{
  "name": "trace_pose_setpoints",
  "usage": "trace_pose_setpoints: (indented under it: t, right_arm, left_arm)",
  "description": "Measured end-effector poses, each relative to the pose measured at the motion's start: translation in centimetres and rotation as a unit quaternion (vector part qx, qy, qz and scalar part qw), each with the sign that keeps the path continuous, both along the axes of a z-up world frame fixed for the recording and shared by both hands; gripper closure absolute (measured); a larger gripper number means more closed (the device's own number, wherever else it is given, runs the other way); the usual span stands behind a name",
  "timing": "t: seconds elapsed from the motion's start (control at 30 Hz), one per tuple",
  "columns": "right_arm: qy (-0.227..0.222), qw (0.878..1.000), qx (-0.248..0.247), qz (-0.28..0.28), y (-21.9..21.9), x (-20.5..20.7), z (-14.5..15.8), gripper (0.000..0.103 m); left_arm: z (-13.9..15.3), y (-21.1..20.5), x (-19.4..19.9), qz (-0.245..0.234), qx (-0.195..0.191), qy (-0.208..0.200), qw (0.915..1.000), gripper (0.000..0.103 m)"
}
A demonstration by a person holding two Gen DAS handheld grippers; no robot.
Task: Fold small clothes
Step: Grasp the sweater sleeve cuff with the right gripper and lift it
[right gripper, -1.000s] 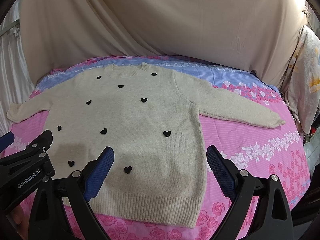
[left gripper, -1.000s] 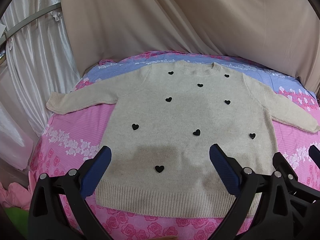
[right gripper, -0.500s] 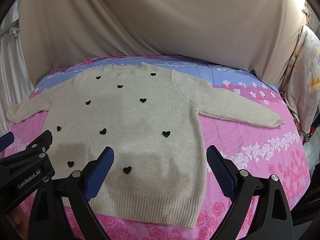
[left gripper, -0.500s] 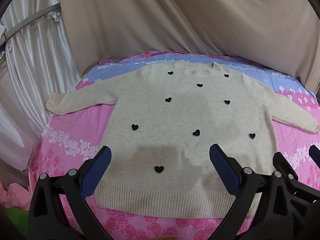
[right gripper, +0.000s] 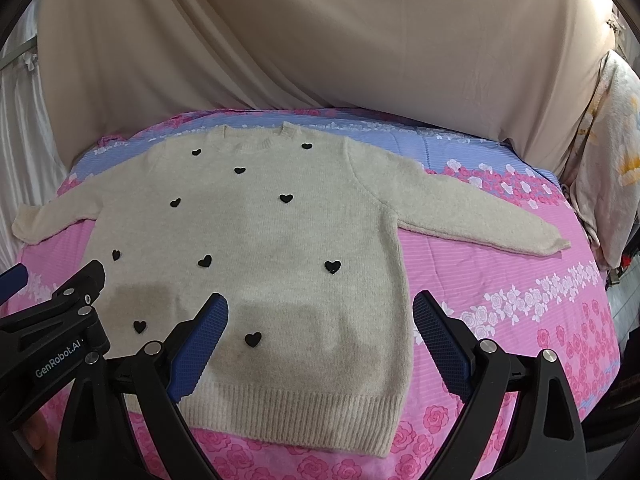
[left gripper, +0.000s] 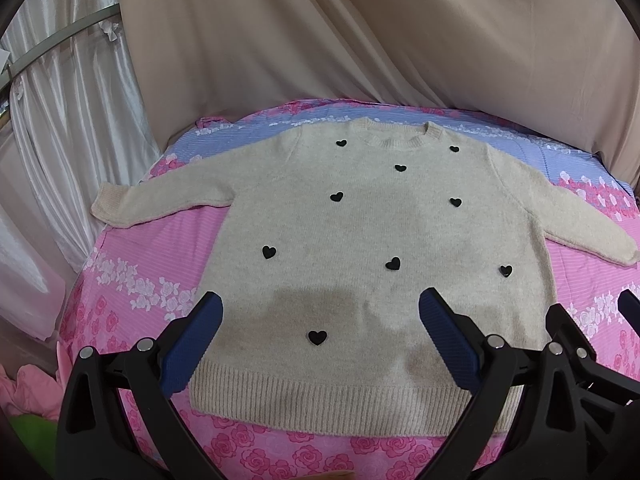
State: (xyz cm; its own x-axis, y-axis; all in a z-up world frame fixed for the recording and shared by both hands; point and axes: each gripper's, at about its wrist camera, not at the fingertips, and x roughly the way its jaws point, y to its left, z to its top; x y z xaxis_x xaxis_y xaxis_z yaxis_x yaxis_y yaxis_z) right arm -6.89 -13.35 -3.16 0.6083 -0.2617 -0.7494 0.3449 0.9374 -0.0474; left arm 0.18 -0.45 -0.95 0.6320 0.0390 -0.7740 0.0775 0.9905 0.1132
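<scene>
Sweater [left gripper: 360, 240] lies flat mid-bed, sleeves spread toward both side edges, hem nearest. Left gripper [left gripper: 320, 320] and right gripper [right gripper: 320, 320] hover above the hem, jaws released, empty. Beige drape [right gripper: 320, 40] backs the bed [right gripper: 520, 300].

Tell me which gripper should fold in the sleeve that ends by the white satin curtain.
Left, probably. That sleeve lies on the left gripper side of the sweater; the right gripper hangs nearer the opposite sleeve. Both jaws are open and empty.

Pink bedspread [right gripper: 500, 280] lies bare right of the sweater [right gripper: 260, 232], open to a hand-held gripper; beige drapes [right gripper: 320, 40] wall the far edge; a patterned cloth [right gripper: 608, 152] crowds the right.
</scene>
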Motion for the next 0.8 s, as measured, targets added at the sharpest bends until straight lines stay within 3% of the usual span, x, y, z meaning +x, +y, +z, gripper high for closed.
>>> trace_pose_setpoints:
  t: [0.37, 0.47, 0.6, 0.7, 0.8]
  right_arm:
    - [0.019, 1.000, 0.012, 0.002, -2.2, 1.2, -0.8, 0.012]
    - [0.009, 0.999, 0.034, -0.010, -5.4, 1.7, -1.1, 0.012]
    - [0.000, 0.991, 0.070, -0.115, -16.2, 1.3, -2.9, 0.012]
    - [-0.001, 0.969, 0.099, -0.228, -27.6, 0.0, -5.2, 0.013]
    - [0.007, 0.935, 0.121, -0.335, -38.5, -1.7, -7.6, 0.014]
  left_arm:
    - [-0.8, -2.5, 1.2, -0.007, 0.003, 0.016, 0.9998, 0.007]
    - [-1.0, -2.6, 2.2, 0.000, -0.013, 0.029, 0.9995, 0.007]
    - [-1.2, -2.3, 3.4, 0.024, -0.027, 0.042, 0.9985, 0.006]
    - [-1.3, -2.4, 4.0, 0.040, -0.024, 0.047, 0.9978, 0.006]
    - [-1.5, -2.5, 4.5, 0.049, -0.013, 0.054, 0.9972, 0.006]
